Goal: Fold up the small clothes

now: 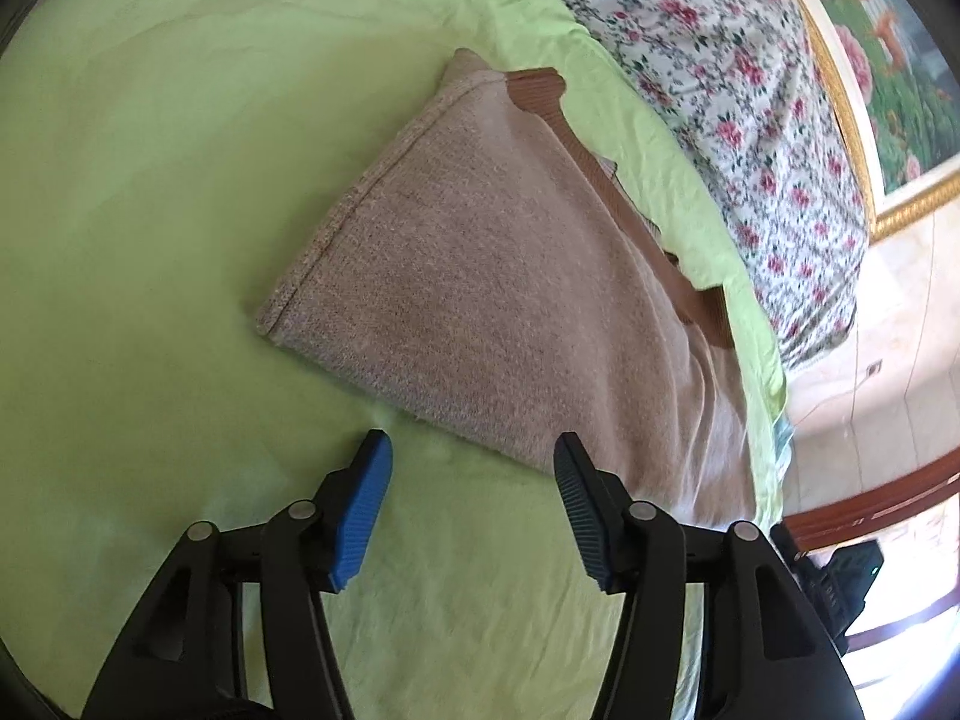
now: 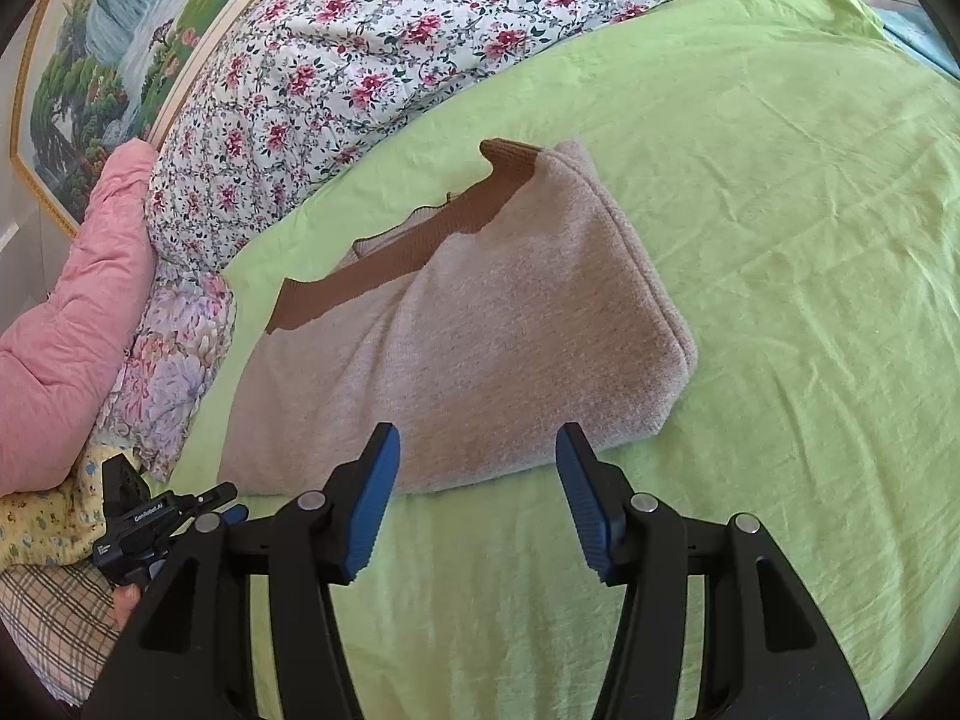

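A folded beige knit garment (image 1: 480,300) with a brown ribbed band (image 1: 606,180) lies on the green sheet (image 1: 150,210). My left gripper (image 1: 471,450) hovers open over the garment's near edge, its blue pads (image 1: 360,510) apart with nothing pinched. In the right wrist view the same garment (image 2: 480,348) shows its brown band (image 2: 384,264) at the far left. My right gripper (image 2: 478,438) is open just above the near fold, not gripping it. The left gripper (image 2: 150,516) also appears at the lower left of that view, held by a hand (image 2: 126,600).
A floral quilt (image 2: 360,60) is bunched along the far side of the bed, with a pink quilt (image 2: 66,330) and patterned pillows (image 2: 174,372) at the left. A framed painting (image 2: 108,60) hangs behind. The green sheet (image 2: 780,240) stretches bare to the right.
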A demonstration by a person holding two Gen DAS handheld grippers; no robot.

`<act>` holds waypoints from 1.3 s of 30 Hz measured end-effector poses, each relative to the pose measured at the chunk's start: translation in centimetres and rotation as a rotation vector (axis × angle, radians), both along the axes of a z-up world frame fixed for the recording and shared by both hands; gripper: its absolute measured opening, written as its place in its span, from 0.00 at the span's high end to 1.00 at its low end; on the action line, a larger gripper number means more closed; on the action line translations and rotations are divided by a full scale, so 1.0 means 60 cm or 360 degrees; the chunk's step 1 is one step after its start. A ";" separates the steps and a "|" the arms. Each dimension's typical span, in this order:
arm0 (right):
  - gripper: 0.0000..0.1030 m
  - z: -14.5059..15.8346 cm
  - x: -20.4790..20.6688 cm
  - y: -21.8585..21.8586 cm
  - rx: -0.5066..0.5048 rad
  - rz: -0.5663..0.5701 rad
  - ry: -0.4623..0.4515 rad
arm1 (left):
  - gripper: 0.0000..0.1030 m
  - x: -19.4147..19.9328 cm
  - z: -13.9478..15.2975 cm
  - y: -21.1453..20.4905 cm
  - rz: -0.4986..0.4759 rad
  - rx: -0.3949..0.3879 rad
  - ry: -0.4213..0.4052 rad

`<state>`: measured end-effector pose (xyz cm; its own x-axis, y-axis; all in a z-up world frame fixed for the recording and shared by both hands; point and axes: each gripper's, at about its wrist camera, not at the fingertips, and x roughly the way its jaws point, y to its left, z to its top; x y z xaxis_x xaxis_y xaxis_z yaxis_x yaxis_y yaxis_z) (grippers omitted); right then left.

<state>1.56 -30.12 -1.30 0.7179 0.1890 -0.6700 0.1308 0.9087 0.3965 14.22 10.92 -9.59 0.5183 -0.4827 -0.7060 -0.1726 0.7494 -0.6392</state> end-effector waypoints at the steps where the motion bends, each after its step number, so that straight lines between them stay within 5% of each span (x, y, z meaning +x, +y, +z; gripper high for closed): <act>1: 0.46 -0.001 0.004 0.002 -0.0004 0.0010 0.0007 | 0.41 0.004 -0.001 0.001 0.0019 -0.0020 0.0002; 11: 0.46 -0.015 0.071 -0.010 -0.0040 0.0038 0.0033 | 0.25 0.041 -0.010 0.010 0.0261 -0.0162 -0.0047; 16: 0.46 -0.014 0.094 -0.051 -0.0251 -0.0129 0.0097 | 0.25 0.048 -0.013 0.014 0.0293 -0.0166 -0.0079; 20: 0.46 -0.012 0.087 -0.097 -0.0100 -0.0208 0.0079 | 0.26 0.054 -0.011 0.016 0.0303 -0.0143 -0.0103; 22: 0.46 -0.002 0.086 -0.090 -0.0185 -0.0221 0.0094 | 0.28 0.054 -0.009 0.017 0.0326 -0.0130 -0.0123; 25: 0.46 0.010 0.080 -0.084 -0.0123 -0.0170 0.0041 | 0.38 0.059 -0.005 0.015 0.0320 -0.0060 -0.0137; 28: 0.46 0.027 0.070 -0.070 -0.0116 -0.0127 -0.0005 | 0.59 0.065 -0.004 0.014 0.0301 -0.0004 -0.0142; 30: 0.46 0.034 0.067 -0.060 -0.0116 -0.0105 -0.0023 | 0.82 0.068 -0.003 0.014 0.0289 0.0028 -0.0152; 34: 0.46 0.043 0.061 -0.048 -0.0088 -0.0053 -0.0043 | 0.85 0.071 0.022 0.000 0.0212 0.0127 -0.0221; 39: 0.46 0.048 0.060 -0.045 -0.0051 0.0017 -0.0052 | 0.87 0.067 0.096 -0.065 -0.0007 0.0233 -0.0460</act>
